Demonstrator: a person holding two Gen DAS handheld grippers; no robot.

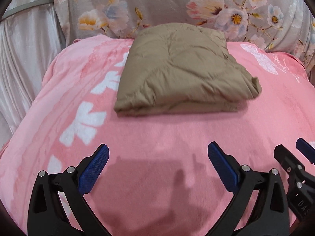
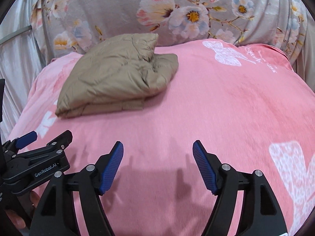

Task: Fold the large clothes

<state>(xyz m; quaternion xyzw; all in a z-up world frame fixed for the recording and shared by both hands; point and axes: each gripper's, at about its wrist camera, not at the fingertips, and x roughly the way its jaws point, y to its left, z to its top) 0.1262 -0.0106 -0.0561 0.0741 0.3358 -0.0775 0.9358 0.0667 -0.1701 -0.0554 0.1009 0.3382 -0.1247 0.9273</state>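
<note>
The left claw (image 1: 158, 153) hangs released, angled down over the pink blanket (image 1: 157, 133), nothing between its blue pads. Just beside it at three o'clock, the right claw (image 2: 157, 151) hangs likewise released and empty. The folded tan quilted jacket (image 1: 181, 68) lies at twelve o'clock, near the floral pillow (image 1: 167, 5).

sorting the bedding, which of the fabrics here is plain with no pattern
The folded tan jacket: the pink blanket has white bows, and the grey cover behind has flowers.
</note>
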